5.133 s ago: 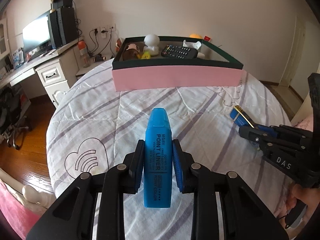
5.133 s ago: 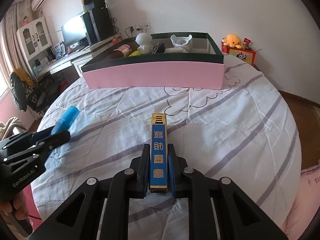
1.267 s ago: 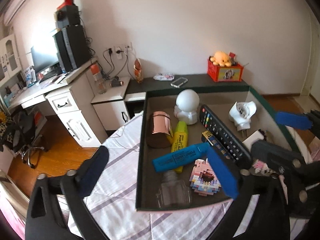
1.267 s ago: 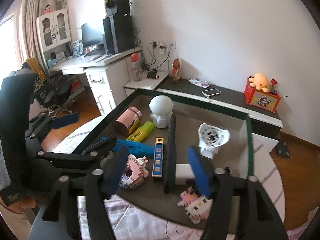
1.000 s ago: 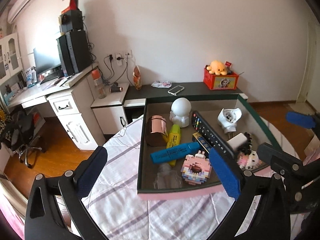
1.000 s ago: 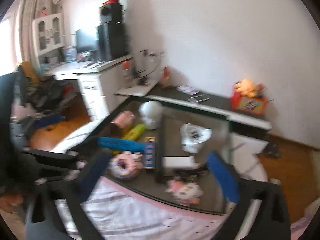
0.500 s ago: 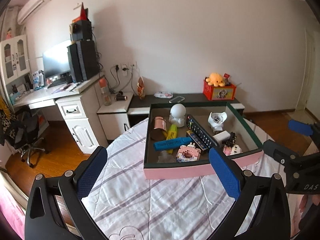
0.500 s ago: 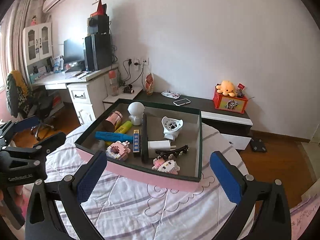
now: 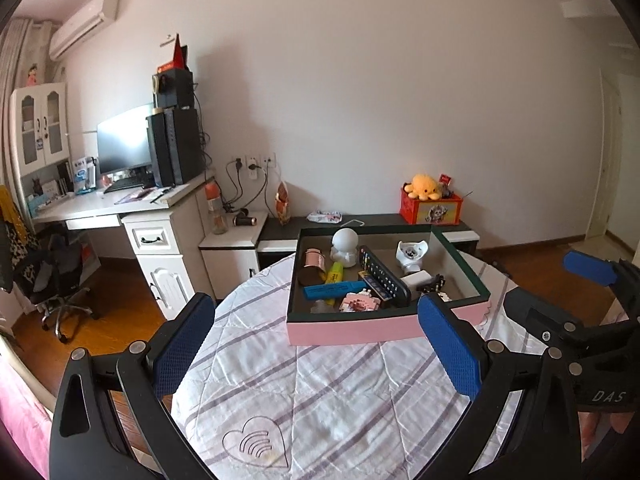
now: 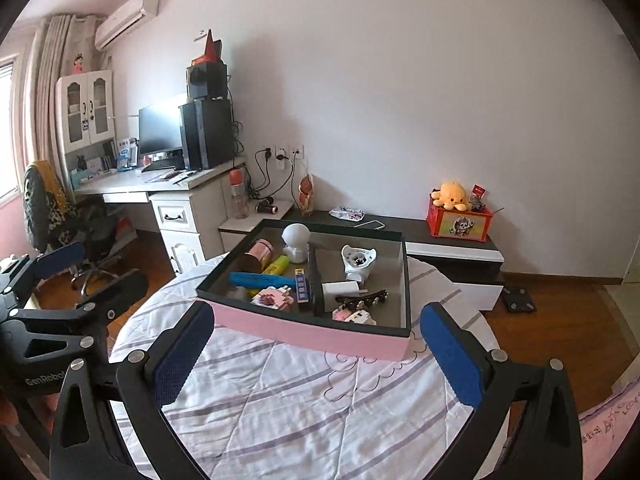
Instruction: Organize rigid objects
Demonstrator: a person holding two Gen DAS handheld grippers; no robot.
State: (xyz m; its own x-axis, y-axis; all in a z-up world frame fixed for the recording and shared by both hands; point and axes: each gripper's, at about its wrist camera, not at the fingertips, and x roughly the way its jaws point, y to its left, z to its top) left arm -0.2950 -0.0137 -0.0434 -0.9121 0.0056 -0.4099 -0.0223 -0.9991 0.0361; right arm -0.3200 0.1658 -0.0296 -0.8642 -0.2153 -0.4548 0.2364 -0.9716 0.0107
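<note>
Holding both grippers above a round table covered in a white quilt with purple stripes [image 9: 320,392], you have each one spread wide and carrying nothing. Your left gripper [image 9: 316,344] shows its blue-padded fingers [image 9: 182,340] far apart, and your right gripper [image 10: 316,352] shows the same wide gap between its own fingers [image 10: 450,360]. In the left wrist view the right gripper also appears at the right edge, fingers apart.

Near the far edge of the table sits a pink-sided box [image 10: 312,330] with a dark green rim. Inside it, toward its left side, lie a blue highlighter [image 10: 260,280], a yellow highlighter [image 10: 276,265] and a rose-gold can [image 10: 258,254], with a white round-headed figure [image 10: 296,242] at the back. A black remote control [image 9: 382,276] runs front to back through the middle, with a blue and gold bar [image 10: 302,286] beside it. A pink block toy [image 10: 274,296] rests near the front wall. Toward the right side lie a white plug adapter [image 10: 358,260], a white charger [image 10: 342,290] and a dark hair clip [image 10: 362,298].
</note>
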